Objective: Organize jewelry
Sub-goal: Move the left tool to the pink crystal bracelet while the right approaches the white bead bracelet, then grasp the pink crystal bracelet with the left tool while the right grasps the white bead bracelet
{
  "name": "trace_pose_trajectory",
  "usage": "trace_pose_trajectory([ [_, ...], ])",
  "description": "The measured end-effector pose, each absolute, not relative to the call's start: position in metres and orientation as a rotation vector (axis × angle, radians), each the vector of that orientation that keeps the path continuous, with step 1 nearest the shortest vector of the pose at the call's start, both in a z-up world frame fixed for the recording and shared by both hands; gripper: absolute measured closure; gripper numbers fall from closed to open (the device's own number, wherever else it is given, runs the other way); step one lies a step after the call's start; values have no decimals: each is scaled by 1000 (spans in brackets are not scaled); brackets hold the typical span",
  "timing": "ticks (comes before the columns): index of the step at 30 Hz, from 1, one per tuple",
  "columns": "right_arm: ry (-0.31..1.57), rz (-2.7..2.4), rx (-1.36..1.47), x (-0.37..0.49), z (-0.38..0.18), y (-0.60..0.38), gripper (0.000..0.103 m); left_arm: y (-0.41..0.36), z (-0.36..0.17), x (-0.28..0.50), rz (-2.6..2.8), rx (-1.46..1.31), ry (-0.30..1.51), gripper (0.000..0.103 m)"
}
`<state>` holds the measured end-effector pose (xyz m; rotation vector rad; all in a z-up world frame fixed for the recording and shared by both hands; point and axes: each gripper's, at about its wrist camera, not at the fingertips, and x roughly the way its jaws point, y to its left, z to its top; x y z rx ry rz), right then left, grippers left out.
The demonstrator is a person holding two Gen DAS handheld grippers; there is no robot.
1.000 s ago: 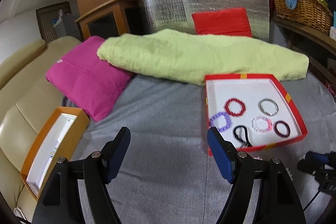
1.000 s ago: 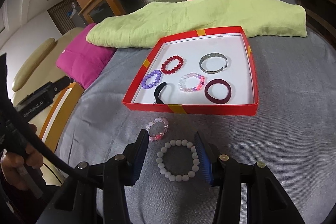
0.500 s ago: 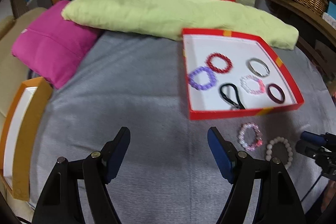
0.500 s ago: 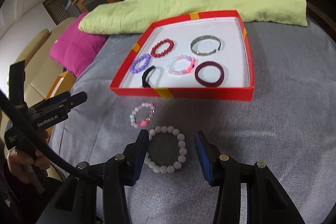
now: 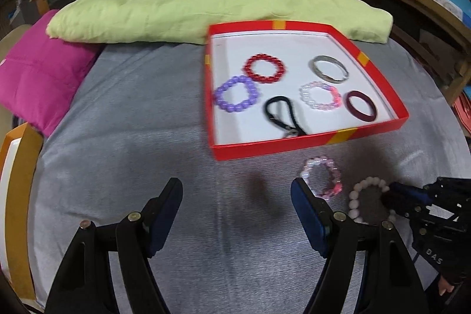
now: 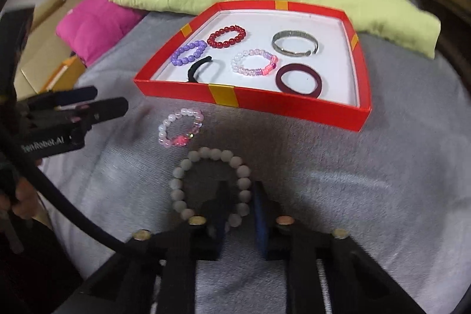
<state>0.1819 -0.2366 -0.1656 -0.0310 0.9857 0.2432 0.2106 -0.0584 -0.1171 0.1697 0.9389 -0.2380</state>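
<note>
Left wrist view: the left tongs [image 5: 235, 206] are hovering released, jaws wide apart, above the near part of the grey bed cover [image 5: 141, 114], gripping nothing. The pink bead bracelet [image 5: 323, 177] is lying just beyond the right-hand finger, near the front wall of the red tray [image 5: 309, 141]. The white bead bracelet [image 5: 366, 200] is lying just right of it, with the right tongs [image 5: 391, 196] reaching into its ring from the right edge of the view. Compared with a second ago, the tray is sitting nearer the centre and both loose bracelets are now showing.

Right wrist view: the right tongs [image 6: 238, 214] are sitting low over the bed cover, narrowed onto the near right arc of the white bead bracelet [image 6: 206, 167]; one finger is inside the ring, one outside, and the beads between them appear pinched. The pink bead bracelet [image 6: 180, 131] is lying apart, further out and left. The left tongs [image 6: 100, 105] are pointing in from the left edge. A second ago the jaws were standing wide, straddling the whole bracelet.
</note>
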Motion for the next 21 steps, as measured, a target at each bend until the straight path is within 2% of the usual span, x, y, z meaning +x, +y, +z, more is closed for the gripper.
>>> trace_pose_trajectory([
  [15, 973, 124, 67, 190, -163, -279, 92, -92, -135, 218, -352, 197, 1012, 27],
  [17, 973, 124, 64, 190, -163, -278, 92, -95, -139, 220, -356, 199, 1025, 31],
  [21, 980, 129, 80, 193, -166, -278, 92, -94, -144, 225, -369, 162, 1049, 54],
])
